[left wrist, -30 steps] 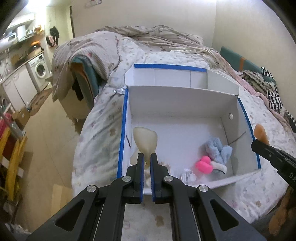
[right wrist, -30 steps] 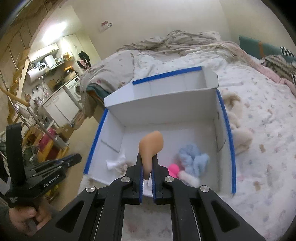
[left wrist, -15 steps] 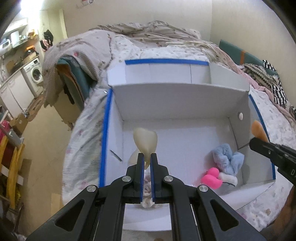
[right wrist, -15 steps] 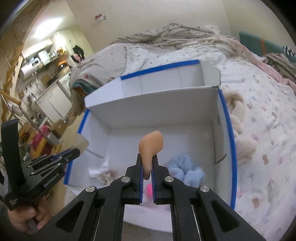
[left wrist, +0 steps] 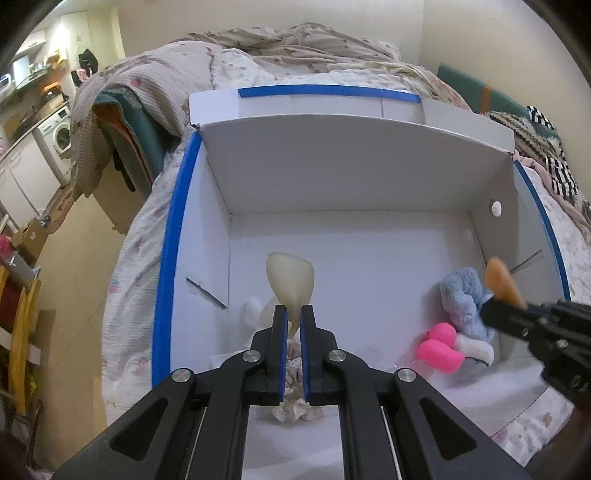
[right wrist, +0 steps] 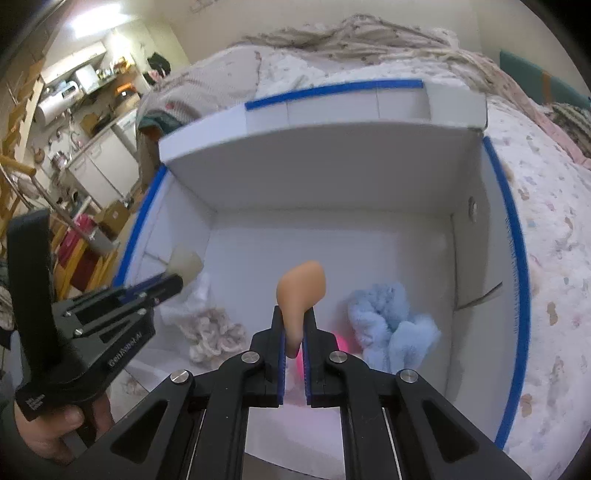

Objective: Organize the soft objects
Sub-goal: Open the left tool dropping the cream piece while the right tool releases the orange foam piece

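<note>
A bed (left wrist: 147,236) carries an open white box (left wrist: 332,177); blue plush (right wrist: 391,325), pink toy (left wrist: 439,350) and cream fabric (right wrist: 210,336) already lie inside; left hand-held gripper (left wrist: 294,325) clamps a pale soft piece (left wrist: 291,284), right hand-held gripper (right wrist: 294,325) an orange one (right wrist: 301,291), both above the box floor, unreleased.

Bed (left wrist: 258,74) against a plain cream wall (left wrist: 258,14), covered in rumpled floral bedding (right wrist: 546,206). Pale floor (left wrist: 74,266) to its left. Far left, a kitchen corner: front-loading washing machine (left wrist: 59,133), white cabinets (right wrist: 99,173), cluttered shelving, apparently under a ceiling light (right wrist: 92,16).
</note>
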`<action>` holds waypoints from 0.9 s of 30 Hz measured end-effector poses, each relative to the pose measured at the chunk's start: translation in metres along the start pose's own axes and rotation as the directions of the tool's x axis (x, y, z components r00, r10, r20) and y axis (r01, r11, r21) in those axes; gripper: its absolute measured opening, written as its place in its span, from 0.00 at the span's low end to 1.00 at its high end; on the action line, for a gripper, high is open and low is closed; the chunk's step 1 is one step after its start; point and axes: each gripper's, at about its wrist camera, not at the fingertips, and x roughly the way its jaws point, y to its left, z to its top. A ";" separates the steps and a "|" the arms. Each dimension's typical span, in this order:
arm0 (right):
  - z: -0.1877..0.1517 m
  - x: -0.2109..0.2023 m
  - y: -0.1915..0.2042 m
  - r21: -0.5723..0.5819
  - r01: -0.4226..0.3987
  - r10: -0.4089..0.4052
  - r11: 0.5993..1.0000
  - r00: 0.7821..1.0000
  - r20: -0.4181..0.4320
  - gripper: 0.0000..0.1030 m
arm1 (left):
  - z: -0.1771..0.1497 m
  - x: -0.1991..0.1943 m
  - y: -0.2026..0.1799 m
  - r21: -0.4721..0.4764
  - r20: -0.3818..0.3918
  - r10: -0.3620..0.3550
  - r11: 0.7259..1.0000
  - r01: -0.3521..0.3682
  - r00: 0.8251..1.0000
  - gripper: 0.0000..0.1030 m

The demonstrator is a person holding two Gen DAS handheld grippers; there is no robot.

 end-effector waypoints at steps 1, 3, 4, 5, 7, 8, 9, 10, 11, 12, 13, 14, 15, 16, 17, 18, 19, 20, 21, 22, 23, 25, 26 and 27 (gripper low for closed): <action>-0.001 0.004 -0.002 0.006 0.007 -0.006 1.000 1.000 -0.020 0.09 | 0.000 0.001 0.000 -0.003 0.002 0.009 1.000 -0.009 1.000 0.06; -0.003 0.011 -0.006 0.022 0.017 -0.016 1.000 0.998 -0.057 0.09 | 0.000 0.002 -0.001 -0.012 0.009 0.016 1.000 -0.016 1.000 0.06; -0.005 0.014 -0.008 0.028 0.025 -0.023 0.999 0.997 -0.073 0.09 | 0.000 0.004 -0.002 -0.011 0.006 0.014 1.000 -0.014 1.000 0.06; -0.006 0.016 -0.009 0.034 0.029 -0.026 0.999 0.996 -0.085 0.09 | -0.001 0.005 -0.003 -0.009 0.002 0.014 1.000 -0.014 1.000 0.06; -0.007 0.017 -0.012 0.046 0.019 -0.015 0.999 0.996 -0.090 0.09 | -0.001 0.006 -0.005 -0.007 -0.005 0.016 1.000 -0.016 1.000 0.06; -0.007 0.017 -0.012 0.044 0.016 -0.012 0.999 0.996 -0.088 0.09 | -0.001 0.006 -0.005 -0.007 -0.008 0.019 1.000 -0.019 1.000 0.09; -0.007 0.016 -0.011 0.041 0.016 -0.013 0.999 0.996 -0.085 0.09 | -0.002 0.006 -0.006 -0.006 -0.011 0.023 1.000 -0.023 1.000 0.11; -0.007 0.015 -0.011 0.040 0.014 -0.011 0.999 0.997 -0.083 0.09 | -0.003 0.006 -0.006 -0.004 -0.011 0.022 1.000 -0.022 1.000 0.14; -0.007 0.015 -0.011 0.044 0.010 -0.006 0.999 0.997 -0.080 0.09 | -0.003 0.005 -0.007 -0.002 -0.011 0.023 1.000 -0.023 1.000 0.15; -0.008 0.015 -0.011 0.047 0.006 -0.003 0.999 0.997 -0.079 0.09 | -0.003 0.005 -0.007 -0.001 -0.011 0.024 1.000 -0.024 1.000 0.16; -0.008 0.015 -0.011 0.048 0.007 -0.003 0.999 0.997 -0.079 0.09 | -0.004 0.004 -0.007 -0.001 -0.008 0.022 1.000 -0.022 1.000 0.17; -0.008 0.015 -0.012 0.048 0.009 -0.005 0.999 0.997 -0.079 0.09 | -0.004 0.002 -0.006 0.000 -0.003 0.023 1.000 -0.023 1.000 0.17; -0.007 0.015 -0.012 0.049 0.011 -0.007 0.999 0.997 -0.079 0.10 | -0.004 0.001 -0.007 0.005 0.003 0.028 1.000 -0.029 1.000 0.17; -0.007 0.015 -0.012 0.053 0.015 -0.011 0.998 0.997 -0.079 0.12 | -0.005 -0.001 -0.008 0.009 0.007 0.032 0.999 -0.032 0.999 0.17; -0.008 0.015 -0.013 0.058 0.020 -0.015 0.998 0.997 -0.081 0.15 | -0.005 -0.002 -0.008 0.010 0.011 0.031 0.999 -0.031 0.999 0.19; -0.008 0.015 -0.014 0.062 0.027 -0.022 0.998 0.996 -0.083 0.17 | -0.005 -0.003 -0.008 0.009 0.013 0.031 0.999 -0.032 0.999 0.22; -0.008 0.015 -0.015 0.064 0.031 -0.026 0.997 0.996 -0.082 0.22 | -0.005 -0.004 -0.008 0.005 0.014 0.033 0.999 -0.033 0.999 0.29; -0.007 0.014 -0.015 0.066 0.034 -0.029 0.997 0.997 -0.078 0.26 | -0.004 -0.006 -0.008 -0.001 0.017 0.035 0.999 -0.035 0.999 0.40; -0.007 0.012 -0.015 0.071 0.033 -0.028 0.997 0.997 -0.072 0.29 | -0.004 -0.008 -0.007 -0.008 0.025 0.037 0.999 -0.037 0.999 0.45; -0.006 0.011 -0.016 0.075 0.030 -0.025 0.997 0.997 -0.066 0.34 | -0.004 -0.011 -0.007 -0.012 0.038 0.038 0.999 -0.038 0.999 0.52; -0.006 0.009 -0.016 0.079 0.027 -0.022 0.997 0.998 -0.060 0.46 | -0.003 -0.015 -0.007 -0.010 0.052 0.039 0.999 -0.039 0.998 0.54; -0.005 0.005 -0.016 0.088 0.021 -0.018 0.996 0.999 -0.041 0.67 | -0.003 -0.021 -0.010 0.016 0.073 0.040 0.999 -0.041 0.997 0.55; -0.005 0.002 -0.017 0.094 0.016 -0.013 0.995 1.000 -0.028 0.68 | -0.003 -0.023 -0.011 0.029 0.080 0.043 0.999 -0.045 0.996 0.57; -0.005 -0.001 -0.017 0.098 0.011 -0.009 0.995 1.000 -0.016 0.70 | -0.004 -0.026 -0.012 0.038 0.086 0.045 0.998 -0.048 0.995 0.58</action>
